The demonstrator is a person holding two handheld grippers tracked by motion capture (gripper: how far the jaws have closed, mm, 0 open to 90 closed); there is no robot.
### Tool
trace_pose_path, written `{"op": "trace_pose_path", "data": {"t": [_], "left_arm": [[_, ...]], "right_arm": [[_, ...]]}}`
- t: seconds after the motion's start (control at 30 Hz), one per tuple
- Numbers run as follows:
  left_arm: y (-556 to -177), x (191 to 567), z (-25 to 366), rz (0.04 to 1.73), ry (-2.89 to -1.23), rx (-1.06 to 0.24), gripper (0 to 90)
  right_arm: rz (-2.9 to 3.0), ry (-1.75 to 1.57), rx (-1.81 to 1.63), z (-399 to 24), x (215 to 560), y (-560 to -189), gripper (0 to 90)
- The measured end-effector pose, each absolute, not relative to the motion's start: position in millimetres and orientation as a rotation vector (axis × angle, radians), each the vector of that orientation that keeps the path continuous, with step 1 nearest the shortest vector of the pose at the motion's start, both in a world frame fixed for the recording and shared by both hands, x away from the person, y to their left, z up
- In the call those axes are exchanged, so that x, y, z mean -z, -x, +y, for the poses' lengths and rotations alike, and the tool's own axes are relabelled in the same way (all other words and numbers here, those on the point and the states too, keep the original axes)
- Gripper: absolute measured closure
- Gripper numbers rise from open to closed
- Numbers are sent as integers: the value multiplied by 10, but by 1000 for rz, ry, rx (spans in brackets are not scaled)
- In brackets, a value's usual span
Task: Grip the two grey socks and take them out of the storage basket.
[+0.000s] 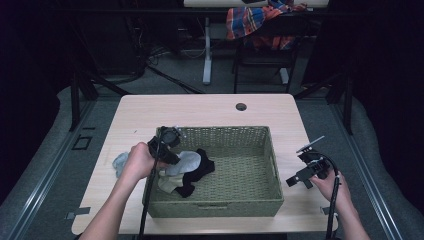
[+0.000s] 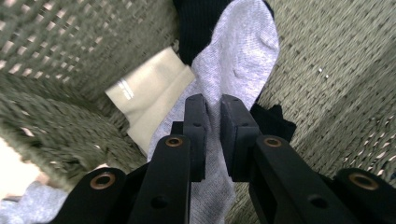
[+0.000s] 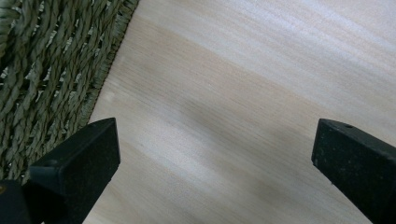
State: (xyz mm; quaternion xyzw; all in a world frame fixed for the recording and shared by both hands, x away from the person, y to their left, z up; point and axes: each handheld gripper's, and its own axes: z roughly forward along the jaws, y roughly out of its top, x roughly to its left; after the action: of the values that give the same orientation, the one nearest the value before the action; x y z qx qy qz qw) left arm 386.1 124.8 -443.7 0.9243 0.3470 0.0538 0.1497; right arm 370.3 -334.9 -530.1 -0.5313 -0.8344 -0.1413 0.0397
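A light grey sock lies in the left part of a green woven basket, over a black sock and a beige sock. My left gripper is shut on the grey sock, whose cloth is pinched between the pads. In the high view the left gripper reaches over the basket's left wall. The beige sock and black sock show beside the grey one. My right gripper hovers over the table right of the basket, and its jaws are open with nothing between them.
Another grey sock lies on the wooden table just left of the basket. The basket's woven wall stands close to my right gripper. A cable hole sits near the table's far edge. A chair with a plaid cloth stands beyond.
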Motion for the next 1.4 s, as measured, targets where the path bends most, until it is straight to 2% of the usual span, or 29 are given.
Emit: {"op": "trace_pose_path", "data": {"t": [0.73,0.97,1.4], "left_arm": [[-4027,3893,1258,969,-2617,-225,819],[-4024,3677,1412,1005,-2581,-283,818],[-3950,3528,1871,1114,-2518,-336,818]], "right_arm": [[-2527,1684,484,-3349,5325,-3672,7],[-2540,1646,450,-3369,5306,-3686,7],[-2526,1684,482,-3351,5326,-3672,7]]}}
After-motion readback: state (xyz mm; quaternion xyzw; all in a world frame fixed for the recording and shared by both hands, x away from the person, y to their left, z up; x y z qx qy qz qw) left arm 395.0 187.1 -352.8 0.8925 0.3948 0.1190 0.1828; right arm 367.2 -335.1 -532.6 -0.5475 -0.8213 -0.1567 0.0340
